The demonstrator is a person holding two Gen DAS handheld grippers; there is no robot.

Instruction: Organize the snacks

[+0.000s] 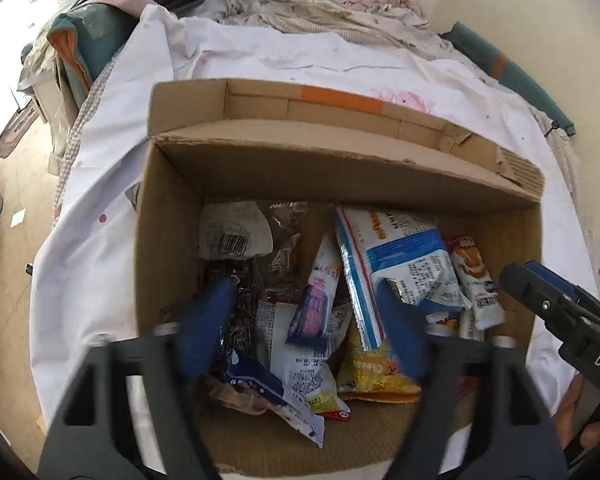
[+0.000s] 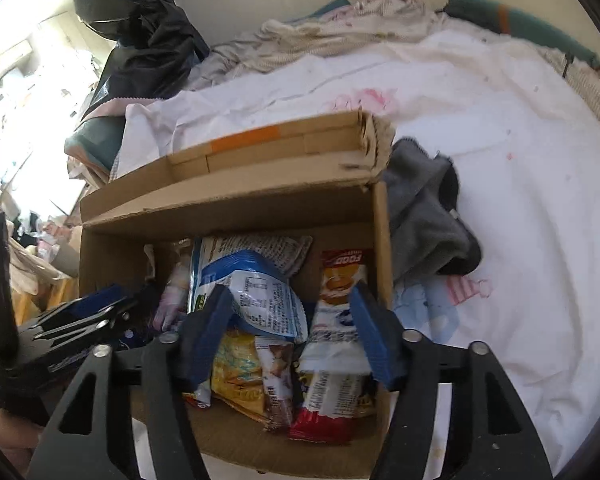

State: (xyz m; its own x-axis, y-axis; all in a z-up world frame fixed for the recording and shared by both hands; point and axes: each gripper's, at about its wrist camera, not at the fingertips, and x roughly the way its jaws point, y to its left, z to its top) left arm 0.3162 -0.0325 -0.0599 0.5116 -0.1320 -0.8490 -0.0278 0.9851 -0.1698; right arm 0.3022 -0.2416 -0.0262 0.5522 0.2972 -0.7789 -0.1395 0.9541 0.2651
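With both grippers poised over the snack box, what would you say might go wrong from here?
1. Packets in the cardboard box overlap in a heap; the open left gripper could pinch two at once, such as the pink packet with its neighbour.
2. The open right gripper works the same box, so the two might collide.
3. The box sits on soft white bedding and could shift when pushed.

Snack packets (image 1: 320,312) lie in box (image 1: 172,216) on bed (image 1: 300,64); cloth (image 2: 424,216) beside box.

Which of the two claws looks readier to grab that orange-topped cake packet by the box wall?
The right gripper, probably. The cake packet lies just ahead between its open fingers, while the left gripper hangs over packets on the box's other side.
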